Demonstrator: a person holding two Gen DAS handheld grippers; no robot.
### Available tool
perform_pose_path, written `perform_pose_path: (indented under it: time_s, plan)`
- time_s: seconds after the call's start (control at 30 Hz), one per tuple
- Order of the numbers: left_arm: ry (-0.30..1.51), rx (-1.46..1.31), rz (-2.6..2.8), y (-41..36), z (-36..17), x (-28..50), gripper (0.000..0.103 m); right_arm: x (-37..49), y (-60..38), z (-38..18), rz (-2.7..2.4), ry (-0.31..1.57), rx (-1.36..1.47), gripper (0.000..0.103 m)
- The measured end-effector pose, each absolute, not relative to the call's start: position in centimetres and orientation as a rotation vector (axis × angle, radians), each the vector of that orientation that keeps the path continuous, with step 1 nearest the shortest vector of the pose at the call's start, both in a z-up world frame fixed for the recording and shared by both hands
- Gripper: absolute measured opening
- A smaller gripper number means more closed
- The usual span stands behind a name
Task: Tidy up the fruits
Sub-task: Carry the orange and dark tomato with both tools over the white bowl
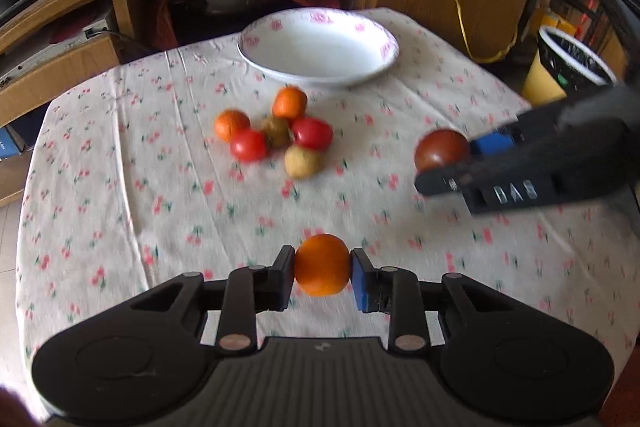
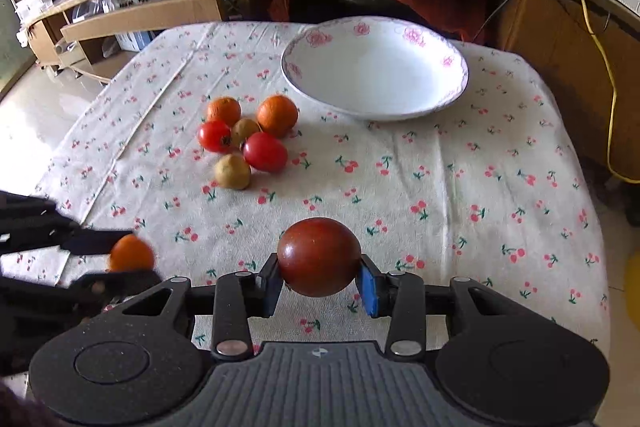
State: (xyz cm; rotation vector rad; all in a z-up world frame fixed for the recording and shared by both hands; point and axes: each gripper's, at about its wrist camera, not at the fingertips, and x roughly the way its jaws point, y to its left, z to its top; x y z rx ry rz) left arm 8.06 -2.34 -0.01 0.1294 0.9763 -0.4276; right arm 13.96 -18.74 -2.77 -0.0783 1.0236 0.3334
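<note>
Two fruits are held clear of the cherry-print tablecloth [image 2: 440, 167], presumably so that they can be carried to the empty flowered bowl [image 2: 448, 95], which is seen at twelve o'clock in both wrist views. The left gripper [image 1: 322, 267] is closed on a small orange [image 1: 322, 265], its jaws parted only by the fruit's width, each pad pressed to one side. The right gripper [image 2: 319, 279] is likewise clamped on a dark red fruit [image 2: 319, 257], spread a little wider. A cluster of six fruits [image 2: 248, 137] is left on the cloth at ten o'clock in the right view, short of the bowl.
</note>
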Motion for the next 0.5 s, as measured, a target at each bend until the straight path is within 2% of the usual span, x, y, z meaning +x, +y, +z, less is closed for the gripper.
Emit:
perform_pose_path:
  time_s: [0.5]
  plan:
    - [0.885,0.137,-0.434,-5.5,1.3,18.5,0.038,20.2,-18.5,-1.8,0.278,0.975,-0.049,0.034]
